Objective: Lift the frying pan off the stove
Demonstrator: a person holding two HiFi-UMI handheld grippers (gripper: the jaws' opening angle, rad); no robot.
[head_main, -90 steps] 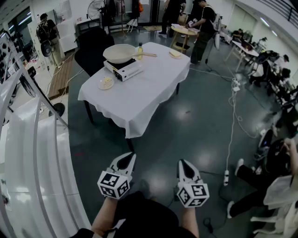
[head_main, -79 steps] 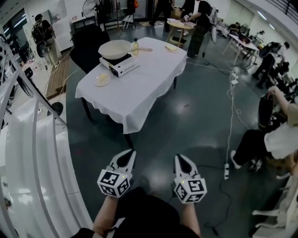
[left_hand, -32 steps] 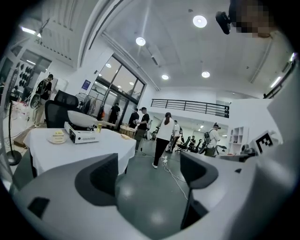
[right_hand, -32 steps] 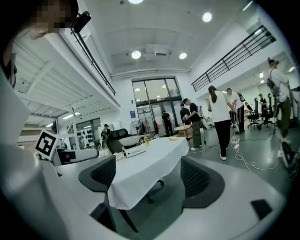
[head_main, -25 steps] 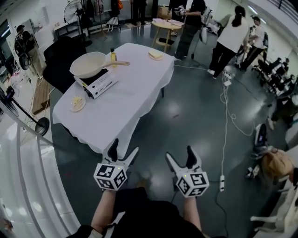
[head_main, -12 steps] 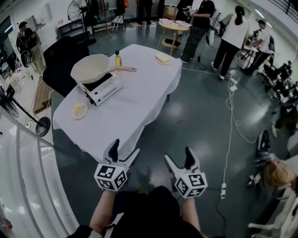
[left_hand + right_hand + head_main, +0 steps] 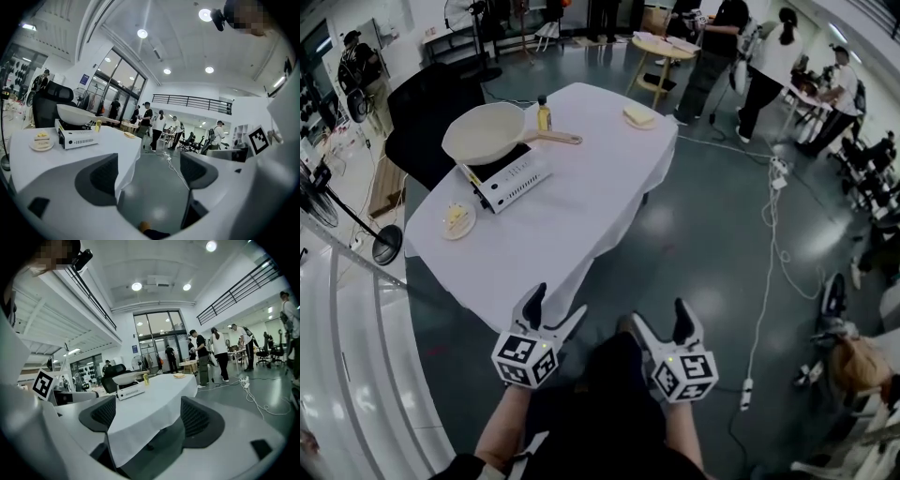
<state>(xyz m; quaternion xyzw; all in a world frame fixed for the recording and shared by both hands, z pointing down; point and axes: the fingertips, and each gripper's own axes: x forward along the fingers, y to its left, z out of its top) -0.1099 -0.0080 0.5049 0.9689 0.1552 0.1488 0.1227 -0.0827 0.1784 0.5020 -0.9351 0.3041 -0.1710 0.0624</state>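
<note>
Frying pan: the cream frying pan (image 7: 483, 131) sits on top of the white portable stove (image 7: 508, 176), at the far left part of the desk (image 7: 581, 202). Its wooden handle (image 7: 555, 138) points to the right.
Beside the handle: a small yellow bottle (image 7: 544, 112) stands just behind it, very near.
Other things: a small plate with food (image 7: 456, 220) lies near the stove, close to the left edge of the desk.
Left tool: the left tool (image 7: 555, 305) is held low in front of the person, just before the near corner of the desk. Its jaws are spread wide, and between them I see only floor and the hanging tablecloth.
Right tool: the right tool (image 7: 659, 317) is beside it at the same height, jaws also spread and holding nothing.
Distance: both tools are well apart from the pan; almost the whole desk lies between.
Step in hand: I judge this is the approach. No grasp has begun.
How to do it well: I would come along the right side of the desk, where the handle points. One tool should then go across the handle with its jaws kept wide, and close near the pan end, so the pan does not tip forward.
Care: the lift should go straight up, so the stove is not dragged and the bottle is not knocked.
</note>
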